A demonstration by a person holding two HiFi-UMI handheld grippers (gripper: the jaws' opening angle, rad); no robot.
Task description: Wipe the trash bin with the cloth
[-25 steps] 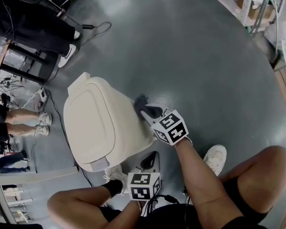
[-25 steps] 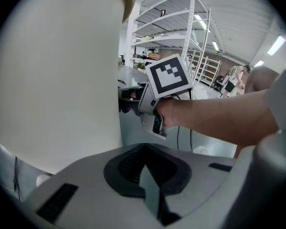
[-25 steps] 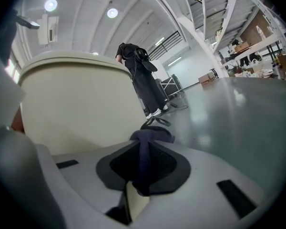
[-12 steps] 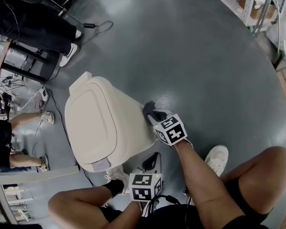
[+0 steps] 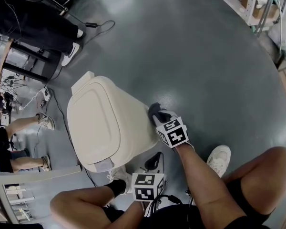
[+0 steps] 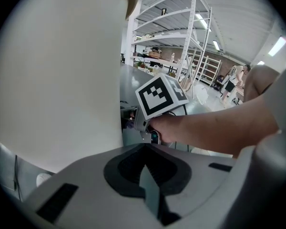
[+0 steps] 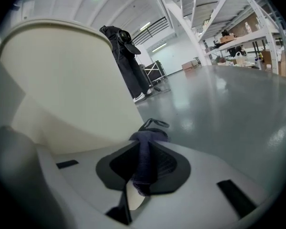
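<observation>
Right jaws: the right gripper [image 7: 142, 175] is clamping the dark cloth [image 7: 150, 137] and pressing it against the cream trash bin's [image 5: 102, 123] side wall.
Change: the cloth is sliding along that wall toward the person, so the wiping stroke is advancing.
Left jaws: the left gripper [image 6: 150, 194] is waiting pinched together and empty by the bin's base.

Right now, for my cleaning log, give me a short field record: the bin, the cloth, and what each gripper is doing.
trash bin: cream, lid closed, standing on the gray floor
cloth: dark, pinched between the right gripper's jaws, held at the bin's side wall, low down
right gripper: shut on the cloth
left gripper: jaws together, nothing between them, low beside the bin's near end
contact of left gripper with bin: cannot tell
</observation>
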